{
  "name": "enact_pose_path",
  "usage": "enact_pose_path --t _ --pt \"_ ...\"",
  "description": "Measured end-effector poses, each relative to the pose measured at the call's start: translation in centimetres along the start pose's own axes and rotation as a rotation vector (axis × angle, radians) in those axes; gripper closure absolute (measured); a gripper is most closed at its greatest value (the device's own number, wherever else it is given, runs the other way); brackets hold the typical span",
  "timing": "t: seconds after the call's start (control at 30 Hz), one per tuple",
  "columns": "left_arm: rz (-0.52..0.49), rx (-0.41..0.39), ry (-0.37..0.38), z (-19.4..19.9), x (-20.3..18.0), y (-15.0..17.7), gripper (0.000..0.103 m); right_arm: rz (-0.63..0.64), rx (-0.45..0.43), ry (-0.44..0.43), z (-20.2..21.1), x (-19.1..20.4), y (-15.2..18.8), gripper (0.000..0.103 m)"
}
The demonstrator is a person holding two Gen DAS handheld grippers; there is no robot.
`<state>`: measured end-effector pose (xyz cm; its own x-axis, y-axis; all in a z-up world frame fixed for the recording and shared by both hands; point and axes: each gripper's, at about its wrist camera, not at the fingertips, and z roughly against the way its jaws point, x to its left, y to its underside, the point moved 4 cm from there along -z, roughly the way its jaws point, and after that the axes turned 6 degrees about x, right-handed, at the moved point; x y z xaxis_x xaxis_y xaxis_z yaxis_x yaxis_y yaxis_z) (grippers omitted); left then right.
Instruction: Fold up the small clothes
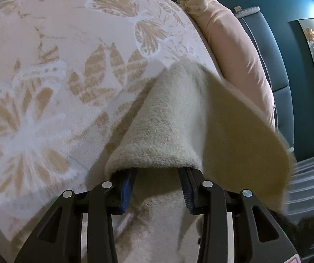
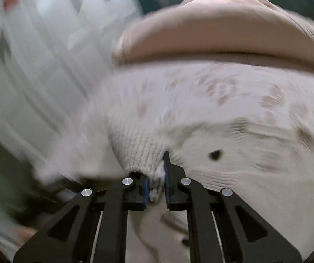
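A small cream knit garment (image 1: pixel 174 122) hangs draped over my left gripper (image 1: pixel 157 173) and hides its fingertips. The jaws stand apart, and whether they grip the knit is hidden. In the right wrist view the same cream garment (image 2: pixel 139 140) has a ribbed edge and dark spots. My right gripper (image 2: pixel 157 175) is shut on that ribbed edge, with knit bunched between the blue pads (image 2: pixel 167 175). The right view is motion-blurred.
A pink bedspread with butterfly and leaf patterns (image 1: pixel 69 65) lies under the garment. A peach pillow (image 1: pixel 233 54) lies along its far edge, also in the right view (image 2: pixel 222 35). A dark teal headboard and wall (image 1: pixel 284 11) stand beyond. White curtains (image 2: pixel 36 54) hang left.
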<state>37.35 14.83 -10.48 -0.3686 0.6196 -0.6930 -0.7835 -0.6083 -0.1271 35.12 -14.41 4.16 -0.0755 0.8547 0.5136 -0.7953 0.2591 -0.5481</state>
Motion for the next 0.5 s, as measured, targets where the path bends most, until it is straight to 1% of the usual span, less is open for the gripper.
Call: enact_pose_path --t 0.03,0.07,0.1,0.13,0.17,0.2,0.23,0.27,0.3,0.33,0.37,0.4,0.43,0.5 --pt "-0.005 -0.001 -0.006 0.2 -0.2 0.2 0.067 -0.089 -0.046 -0.017 3.4 -2.8 -0.1 0.093" --pt "-0.015 0.011 0.006 0.3 -0.7 0.7 0.067 -0.146 -0.065 -0.011 5.3 -5.0 0.2 0.093" --pt "-0.024 0.030 0.025 0.3 -1.3 1.2 0.067 -0.214 -0.080 0.012 7.1 -8.0 0.9 0.093" --pt "-0.046 0.058 0.044 0.1 -2.2 2.3 0.067 -0.250 -0.085 0.055 8.0 -10.2 1.5 0.092" --pt "-0.071 0.072 0.042 -0.1 -2.9 3.3 0.067 -0.285 -0.071 0.163 8.7 -13.7 2.9 0.092" --pt "-0.098 0.086 0.033 -0.4 -3.6 4.3 0.067 -0.296 -0.042 0.248 8.7 -16.1 4.1 0.091" --pt "-0.136 0.102 0.012 -0.9 -4.4 5.6 0.066 -0.312 -0.003 0.325 8.4 -18.4 5.5 0.090" --pt "-0.183 0.117 -0.022 -1.8 -5.2 7.2 0.066 -0.355 0.049 0.384 7.9 -20.9 7.3 0.089" --pt "-0.215 0.125 -0.047 -2.4 -5.7 8.3 0.066 -0.394 0.072 0.386 7.8 -22.4 8.5 0.086" --pt "-0.238 0.127 -0.066 -2.9 -6.1 9.2 0.066 -0.428 0.047 0.342 8.2 -23.0 9.2 0.084" --pt "-0.249 0.130 -0.078 -3.4 -6.4 10.1 0.066 -0.457 0.003 0.303 9.1 -23.1 9.6 0.082" --pt "-0.238 0.128 -0.069 -3.5 -6.5 10.6 0.066 -0.469 -0.021 0.298 9.8 -22.9 9.8 0.071" --pt "-0.219 0.121 -0.055 -3.5 -6.5 10.8 0.066 -0.468 -0.049 0.295 10.6 -22.4 10.0 0.057" --pt "-0.157 0.090 -0.032 -3.0 -6.1 10.6 0.058 -0.453 -0.079 0.263 11.4 -21.7 10.3 0.050"
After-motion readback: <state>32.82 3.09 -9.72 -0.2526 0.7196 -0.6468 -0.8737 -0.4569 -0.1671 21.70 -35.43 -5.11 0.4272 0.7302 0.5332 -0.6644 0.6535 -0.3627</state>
